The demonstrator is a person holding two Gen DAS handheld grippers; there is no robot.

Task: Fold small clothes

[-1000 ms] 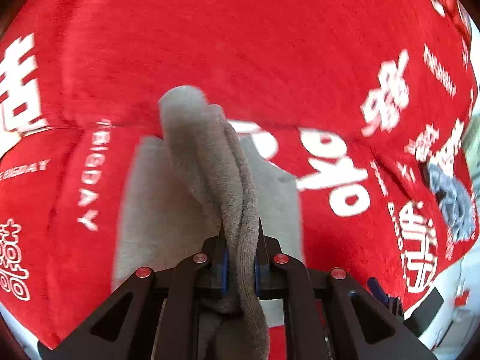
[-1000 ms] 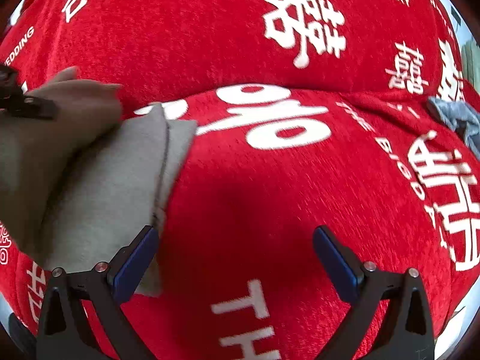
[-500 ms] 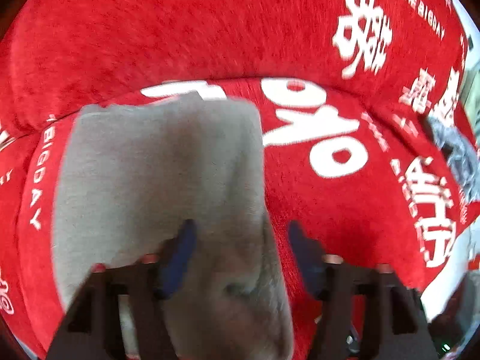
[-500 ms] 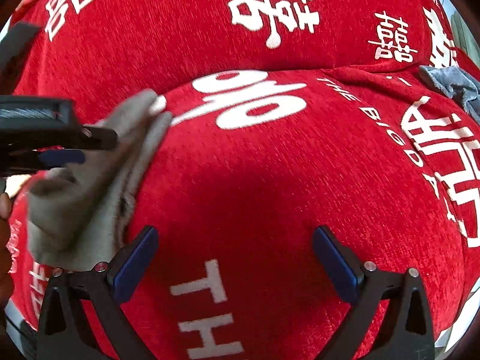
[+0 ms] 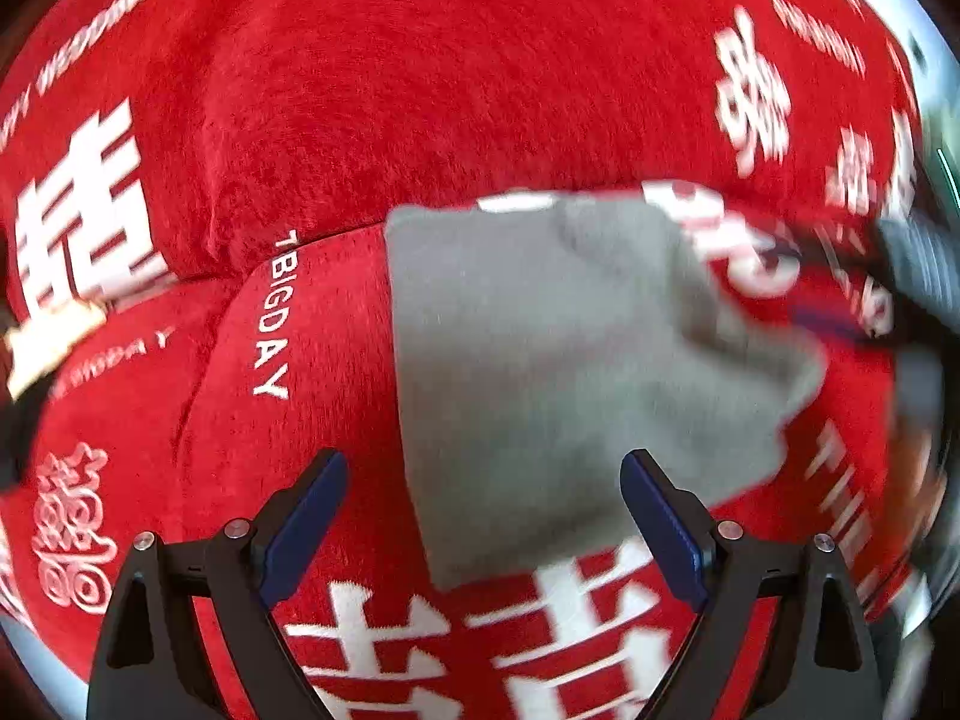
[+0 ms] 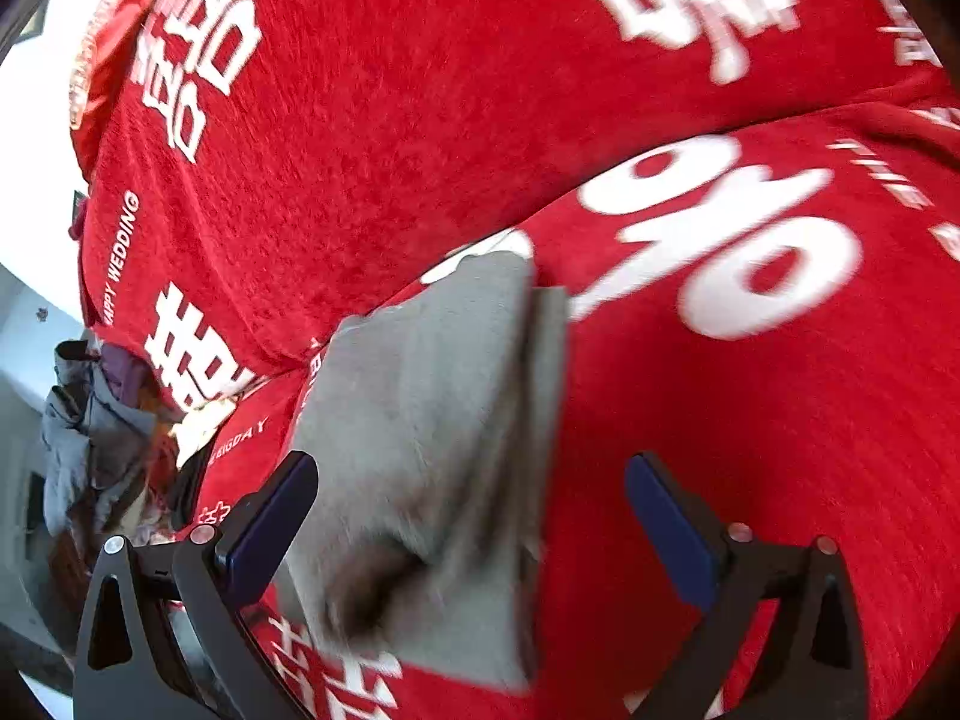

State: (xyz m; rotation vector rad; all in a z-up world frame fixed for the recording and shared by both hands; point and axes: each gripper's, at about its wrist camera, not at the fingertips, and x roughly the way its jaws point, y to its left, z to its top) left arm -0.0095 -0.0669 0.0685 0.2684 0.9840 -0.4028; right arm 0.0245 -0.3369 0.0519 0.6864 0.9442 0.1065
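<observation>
Left gripper (image 5: 483, 519): your jaws have just been opening and stand wide, nothing between the pads.
Right gripper (image 6: 471, 519): wide apart too, holding nothing.
Grey garment (image 5: 558, 360): folded, lying flat on the red cover (image 5: 420, 90), free of both claws.
Risk: if you drag either open finger across the top layer, you can peel the fold back; the plush cover may also snag its edge.
Writing: "BIGDAY" beside the garment, "HAPPY WEDDING" (image 6: 120, 258) at the left, large white characters elsewhere.

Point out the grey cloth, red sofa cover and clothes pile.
grey cloth (image 5: 540, 360): left wrist view, middle of folded panel.
red sofa cover (image 6: 390, 120): right wrist view, backrest area.
clothes pile (image 6: 96, 420): right wrist view, left edge, grey garment.
</observation>
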